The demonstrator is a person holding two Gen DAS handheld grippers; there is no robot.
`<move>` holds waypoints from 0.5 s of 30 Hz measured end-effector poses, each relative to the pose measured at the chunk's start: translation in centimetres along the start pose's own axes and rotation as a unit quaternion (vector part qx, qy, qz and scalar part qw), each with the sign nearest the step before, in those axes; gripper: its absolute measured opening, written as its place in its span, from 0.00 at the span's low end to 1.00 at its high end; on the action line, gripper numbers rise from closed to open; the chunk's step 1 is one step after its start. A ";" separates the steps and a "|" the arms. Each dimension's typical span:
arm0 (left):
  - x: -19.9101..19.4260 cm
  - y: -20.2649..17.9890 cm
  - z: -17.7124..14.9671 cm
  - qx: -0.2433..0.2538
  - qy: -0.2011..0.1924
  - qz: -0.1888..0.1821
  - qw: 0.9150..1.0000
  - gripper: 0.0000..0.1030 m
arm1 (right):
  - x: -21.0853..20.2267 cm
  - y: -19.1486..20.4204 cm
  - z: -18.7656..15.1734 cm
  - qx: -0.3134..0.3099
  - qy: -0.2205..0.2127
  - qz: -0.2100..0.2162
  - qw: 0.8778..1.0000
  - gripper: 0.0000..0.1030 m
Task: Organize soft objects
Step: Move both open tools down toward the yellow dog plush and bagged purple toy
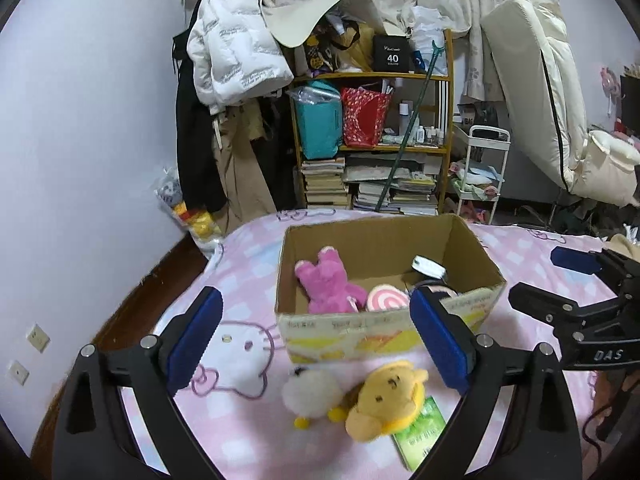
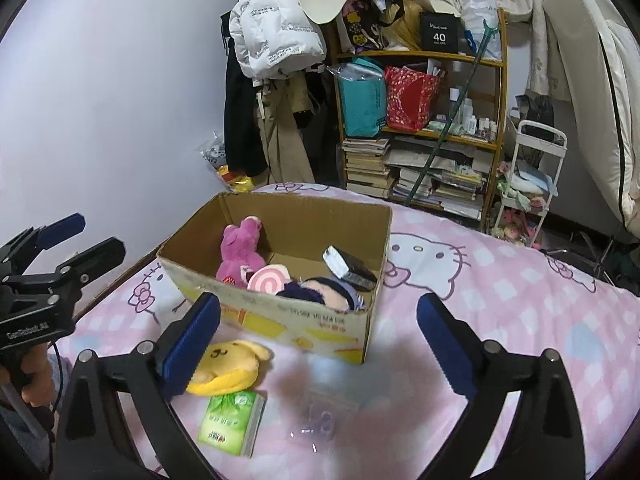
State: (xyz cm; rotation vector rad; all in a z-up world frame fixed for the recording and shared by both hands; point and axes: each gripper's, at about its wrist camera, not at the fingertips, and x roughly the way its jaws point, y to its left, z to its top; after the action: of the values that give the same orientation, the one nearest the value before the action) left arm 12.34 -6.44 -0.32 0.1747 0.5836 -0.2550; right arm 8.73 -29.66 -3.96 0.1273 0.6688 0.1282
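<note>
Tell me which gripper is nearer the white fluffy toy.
Left. The left gripper stands open just above the white fluffy toy, which lies between its fingers. The right gripper, also open, sits off to the toy's right, beyond the yellow bear.

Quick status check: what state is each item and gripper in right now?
Brown cardboard box: open-topped, upright on the bed.
Pink plush toy: inside the box.
Pink swirl lollipop plush: inside the box.
Yellow bear plush: outside the box, lying on the bed.
White fluffy chick plush: outside the box, beside the bear.
Green tissue pack: on the bed.
Left gripper: open, empty.
Right gripper: open, empty.
</note>
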 end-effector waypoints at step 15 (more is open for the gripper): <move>-2.7 -0.6 -3.0 0.005 0.021 0.014 1.000 0.91 | -2.0 0.0 -2.5 0.001 0.018 -0.025 1.000 1.00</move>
State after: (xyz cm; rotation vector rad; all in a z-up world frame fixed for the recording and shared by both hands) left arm 8.43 -5.84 -1.36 0.1984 0.6212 -0.2275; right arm 5.57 -29.74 -4.70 0.1094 0.7068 0.0814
